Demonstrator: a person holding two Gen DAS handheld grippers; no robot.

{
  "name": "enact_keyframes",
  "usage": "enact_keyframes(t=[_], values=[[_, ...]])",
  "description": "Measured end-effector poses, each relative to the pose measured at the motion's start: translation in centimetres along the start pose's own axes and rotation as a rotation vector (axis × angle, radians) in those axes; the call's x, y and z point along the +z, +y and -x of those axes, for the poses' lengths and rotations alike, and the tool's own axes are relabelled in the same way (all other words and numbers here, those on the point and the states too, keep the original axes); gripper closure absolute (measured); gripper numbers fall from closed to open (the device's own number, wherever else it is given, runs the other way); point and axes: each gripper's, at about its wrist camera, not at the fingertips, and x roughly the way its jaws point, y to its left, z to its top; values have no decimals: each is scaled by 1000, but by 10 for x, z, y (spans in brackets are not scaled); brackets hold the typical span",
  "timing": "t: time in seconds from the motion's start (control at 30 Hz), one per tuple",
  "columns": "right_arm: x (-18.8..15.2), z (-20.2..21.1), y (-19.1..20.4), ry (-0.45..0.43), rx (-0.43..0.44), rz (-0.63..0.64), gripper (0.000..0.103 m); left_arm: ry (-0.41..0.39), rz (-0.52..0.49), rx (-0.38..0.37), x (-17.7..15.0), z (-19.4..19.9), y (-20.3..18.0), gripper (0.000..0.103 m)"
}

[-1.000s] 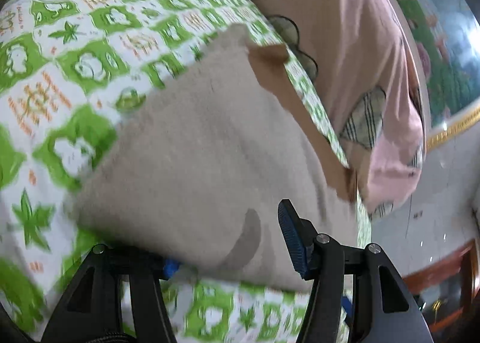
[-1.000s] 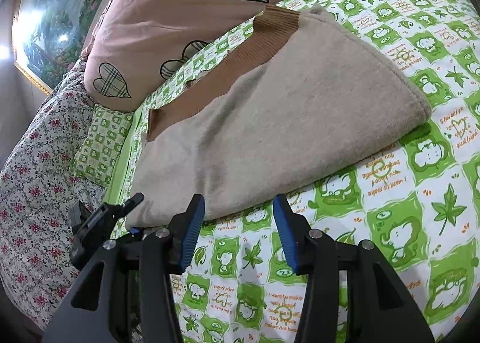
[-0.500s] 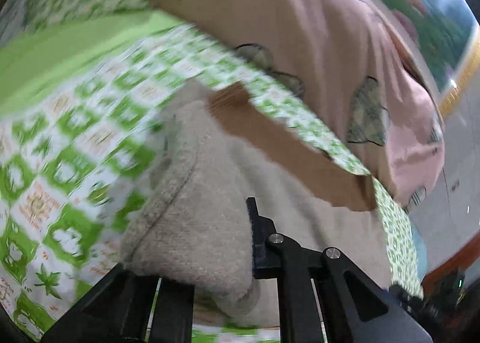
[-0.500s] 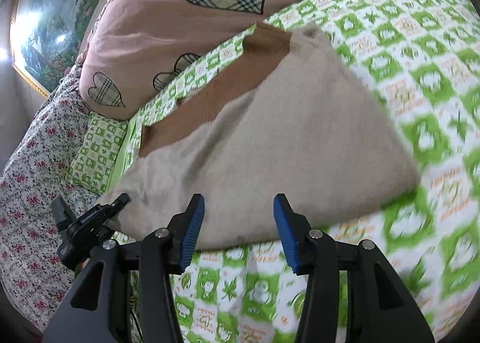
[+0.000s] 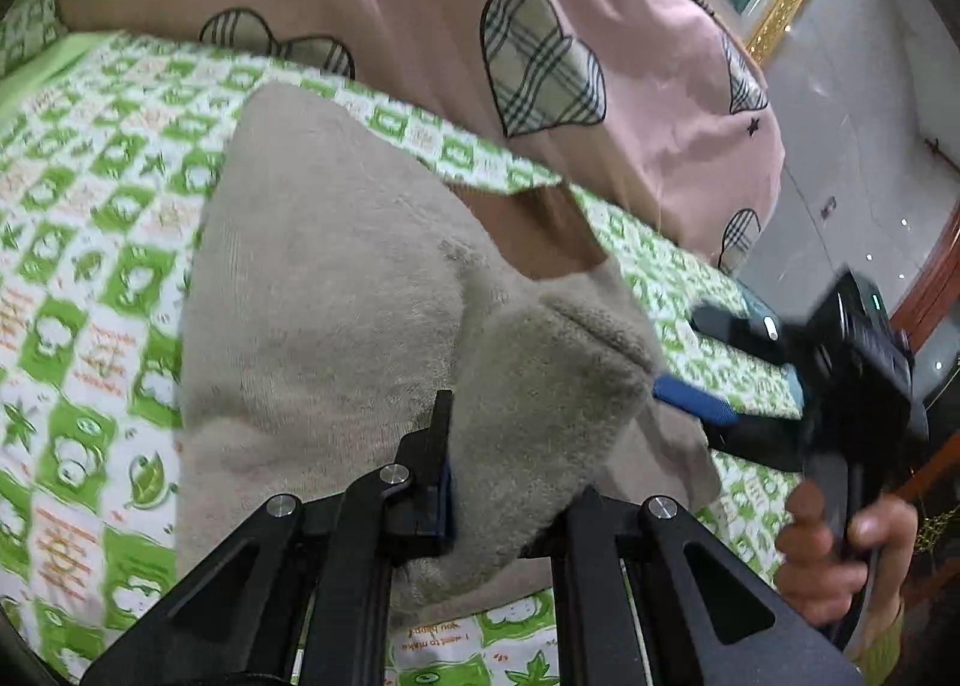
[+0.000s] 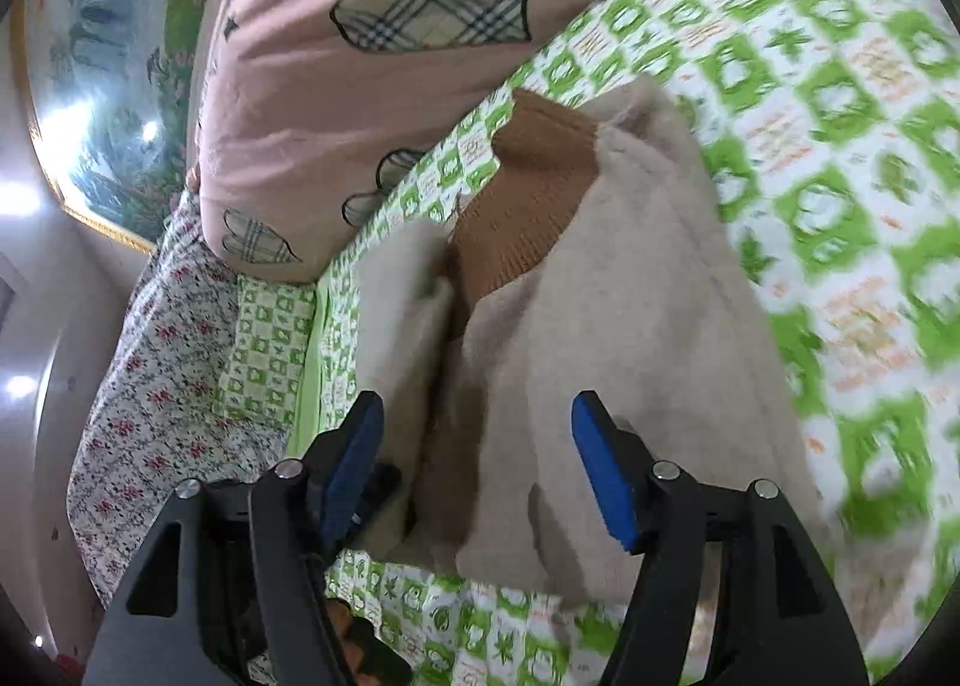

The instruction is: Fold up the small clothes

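A beige fleece garment (image 5: 336, 290) with a brown ribbed band (image 5: 540, 230) lies folded on the green-and-white patterned bedsheet (image 5: 90, 242). My left gripper (image 5: 510, 506) is shut on a bunched fold of the garment and lifts it over the rest. The right gripper (image 5: 690, 404) shows at the right edge of that fold, held by a hand. In the right wrist view the garment (image 6: 630, 326) and its brown band (image 6: 528, 194) lie under my right gripper (image 6: 480, 446), whose blue pads (image 6: 600, 470) stand wide apart over the cloth.
A pink quilt with plaid hearts (image 5: 480, 26) (image 6: 336, 86) is piled along the far side of the bed. A floral cover (image 6: 156, 362) hangs at the bed's left edge. A framed painting (image 6: 90, 56) is on the wall.
My left gripper has closed on the garment's near edge and carried it up and over toward the right gripper. The right gripper has moved in over the garment, still open.
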Motion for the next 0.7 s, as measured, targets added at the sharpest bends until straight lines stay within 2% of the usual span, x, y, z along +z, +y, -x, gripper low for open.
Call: enact_keyframes(t=[0.23,0.3,0.37,0.4,0.43,0.47,0.5,0.57,0.7], values=[[27,-86,30,174,82,33,36,-11,-9,-30,1,10,5,95],[32,-109,40,208,71,62,36,-6,-15,-30,3,9,3,95],[38,-136,47,238,22,96,36,-1,-20,-27,2,10,0,95],[40,-144,50,240,-1,111,38,0,-26,-24,3,9,-2,95],[42,-147,53,234,-12,135,56,1,-32,-27,4,10,-4,95],[45,-146,54,224,-19,148,76,-3,-41,-30,6,11,-8,95],[48,-140,56,213,-23,160,82,-6,-49,-38,9,13,-12,95],[53,-120,67,170,-4,201,86,-7,-55,-80,14,14,-22,95],[65,-59,78,49,-42,314,86,3,-96,-181,23,2,-64,95]])
